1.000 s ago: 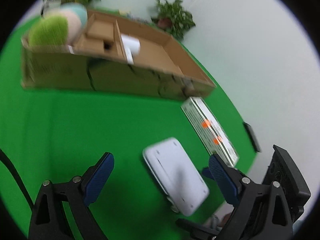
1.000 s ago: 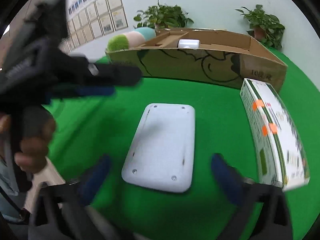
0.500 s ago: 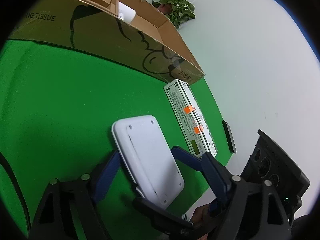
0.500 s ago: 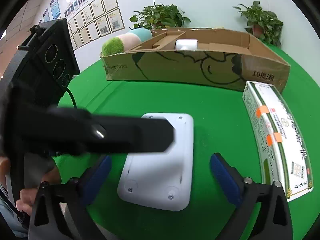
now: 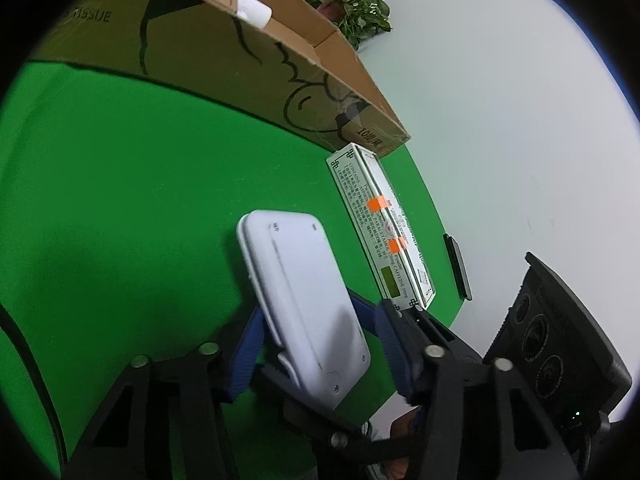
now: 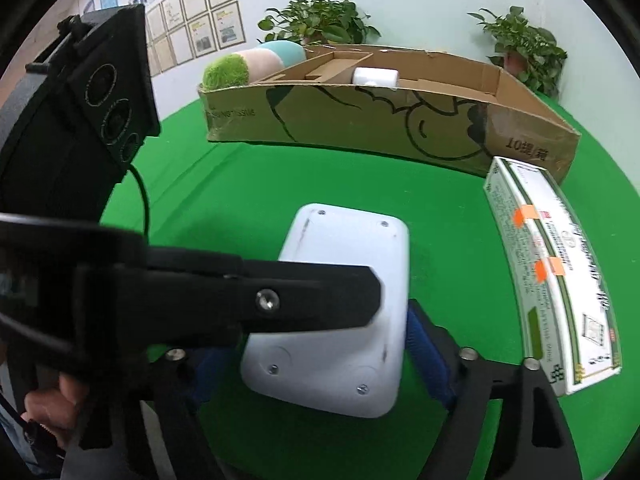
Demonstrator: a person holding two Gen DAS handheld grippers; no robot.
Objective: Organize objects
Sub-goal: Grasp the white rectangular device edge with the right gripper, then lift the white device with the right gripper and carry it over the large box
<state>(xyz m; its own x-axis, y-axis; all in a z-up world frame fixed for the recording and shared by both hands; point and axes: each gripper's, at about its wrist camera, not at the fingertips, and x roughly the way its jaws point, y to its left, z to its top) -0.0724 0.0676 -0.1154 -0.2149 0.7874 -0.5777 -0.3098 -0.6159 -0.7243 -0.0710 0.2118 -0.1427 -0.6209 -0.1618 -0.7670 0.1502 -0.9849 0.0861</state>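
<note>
Left hand-held gripper [image 5: 316, 344] has its jaws closing with the white flat device [image 5: 304, 304] between the blue pads; whether they already press on it I cannot tell. The right hand-held gripper [image 6: 320, 360] is closing too, straddling the near end of the same device [image 6: 340, 312], its right pad just beside the edge, its left pad hidden behind the other tool's black finger. The device lies on the green desk [image 5: 120, 200]. In the right wrist view, at three o'clock from it lies a long white-and-green carton [image 6: 552, 280] with two orange tabs, well apart. At twelve o'clock stands the open cardboard box [image 6: 380, 120], holding a white roll [image 6: 376, 77] and a striped plush cushion [image 6: 248, 65] at its left end. Potted plants [image 6: 320, 24] stand behind by the wall.
</note>
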